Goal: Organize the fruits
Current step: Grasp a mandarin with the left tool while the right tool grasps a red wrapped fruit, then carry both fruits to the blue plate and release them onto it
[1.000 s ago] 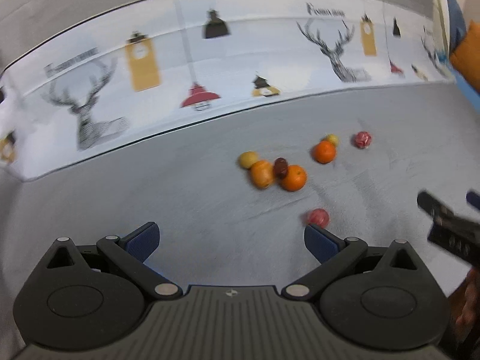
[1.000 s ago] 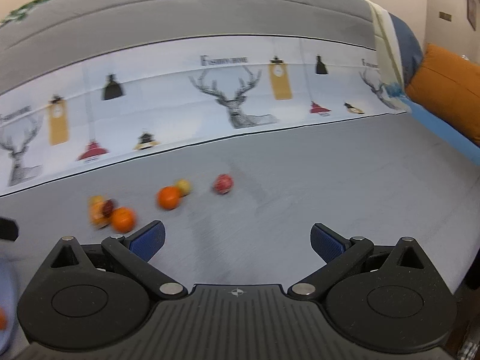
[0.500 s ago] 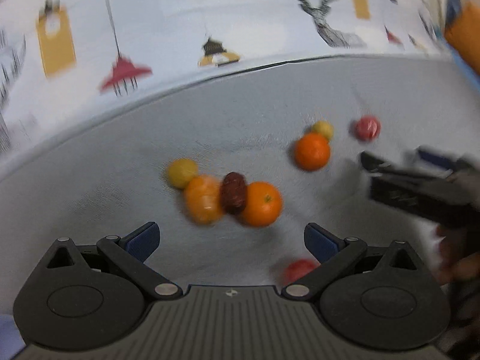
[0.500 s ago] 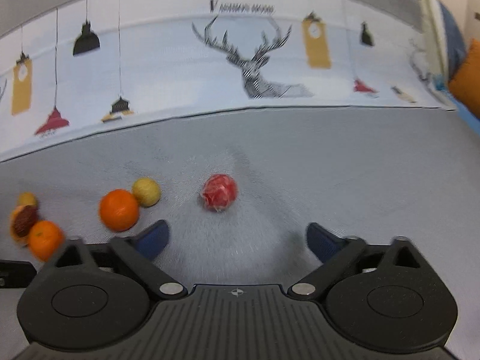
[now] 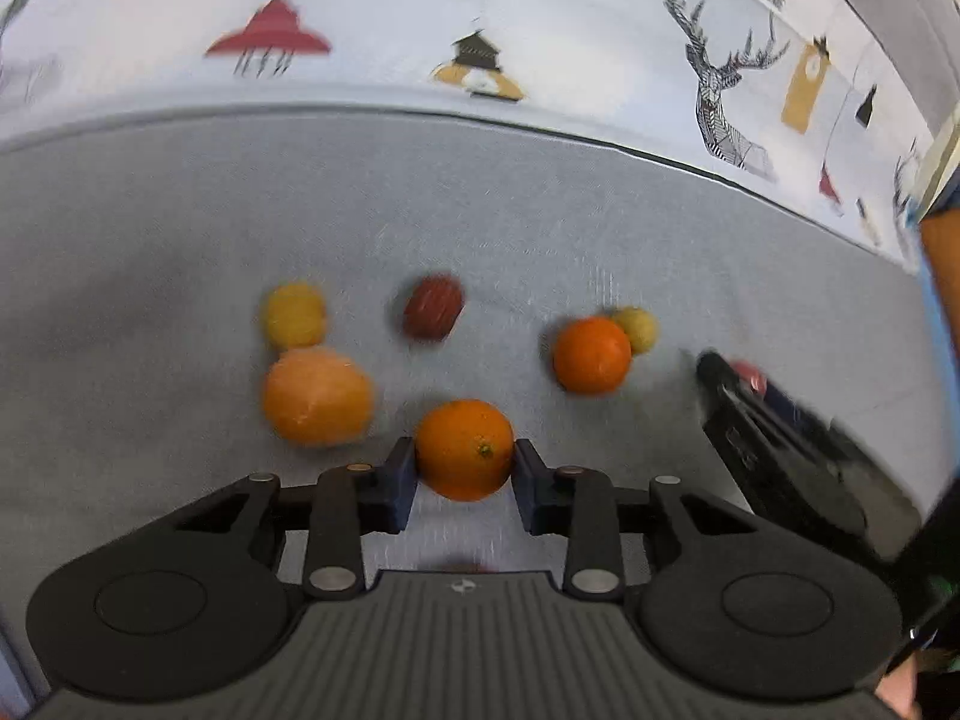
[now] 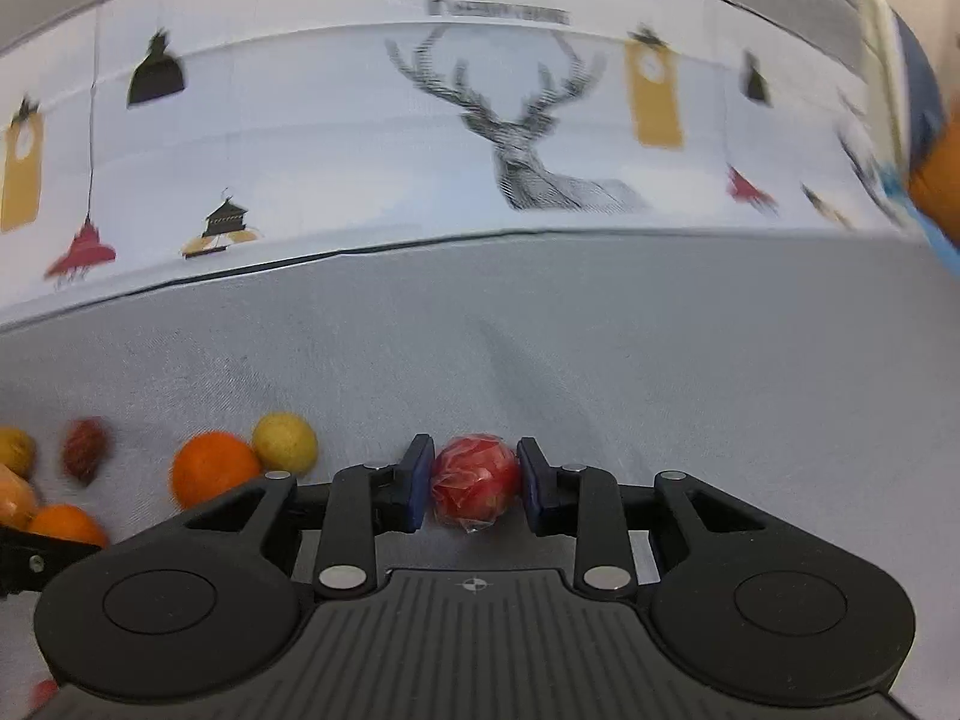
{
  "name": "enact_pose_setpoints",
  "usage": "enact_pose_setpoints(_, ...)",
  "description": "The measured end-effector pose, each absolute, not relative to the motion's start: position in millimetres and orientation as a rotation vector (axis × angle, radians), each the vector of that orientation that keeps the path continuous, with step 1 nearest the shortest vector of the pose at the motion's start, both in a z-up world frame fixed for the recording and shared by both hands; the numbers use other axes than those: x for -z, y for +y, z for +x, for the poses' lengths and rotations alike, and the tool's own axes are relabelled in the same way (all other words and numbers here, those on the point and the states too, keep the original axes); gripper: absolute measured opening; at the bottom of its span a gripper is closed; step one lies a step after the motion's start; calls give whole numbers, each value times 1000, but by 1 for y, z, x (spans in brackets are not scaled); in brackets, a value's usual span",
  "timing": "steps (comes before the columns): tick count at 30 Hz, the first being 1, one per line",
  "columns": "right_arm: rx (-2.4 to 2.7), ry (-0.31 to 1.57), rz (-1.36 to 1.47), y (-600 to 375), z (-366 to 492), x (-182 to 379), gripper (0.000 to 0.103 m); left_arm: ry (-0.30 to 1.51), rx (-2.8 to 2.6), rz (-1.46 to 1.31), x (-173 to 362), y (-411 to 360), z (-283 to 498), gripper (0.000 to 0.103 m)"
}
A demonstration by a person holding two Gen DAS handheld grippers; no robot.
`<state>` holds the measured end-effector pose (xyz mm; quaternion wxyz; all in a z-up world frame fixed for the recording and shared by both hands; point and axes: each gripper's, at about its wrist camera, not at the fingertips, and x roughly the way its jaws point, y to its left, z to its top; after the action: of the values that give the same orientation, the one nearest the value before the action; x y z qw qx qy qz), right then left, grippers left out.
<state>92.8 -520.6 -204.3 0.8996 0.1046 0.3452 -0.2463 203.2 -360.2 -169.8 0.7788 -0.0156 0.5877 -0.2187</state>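
Orange (image 5: 465, 449) on the grey sheet (image 5: 480, 228), pinched at its widest line between the just-closed jaws of the left gripper (image 5: 463, 471), likely so it cannot roll. Wrapped red fruit (image 6: 475, 480) likewise clamped by the right gripper (image 6: 474, 480), jaws just closed on it. Loose around: second orange (image 5: 591, 354), small yellow fruit (image 5: 637, 329), peeled orange (image 5: 317, 394), dark red fruit (image 5: 433, 307). No container visible.

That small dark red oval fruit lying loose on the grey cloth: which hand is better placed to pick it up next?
Probably left: the dark red oval fruit lies just beyond the left gripper, though its jaws have just closed on a round orange. The right gripper grips a plastic-wrapped red fruit, farther off.
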Motion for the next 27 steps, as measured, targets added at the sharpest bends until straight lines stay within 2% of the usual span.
enact_pose_setpoints(6,569,685,321,-490,17,179,31,1212,518,50,138,-312,161,37)
enact_pose_setpoints(11,518,677,362,-446,-29,146,31,1152,528,82,89,-253,116,37)
enact_pose_setpoints(18,259,676,248,-340,-60,90,31,1070,495,22,29,-159,53,37)
enact_pose_setpoints(27,83,673,194,-236,-95,30,31,998,489,-45,-17,-65,-2,37)
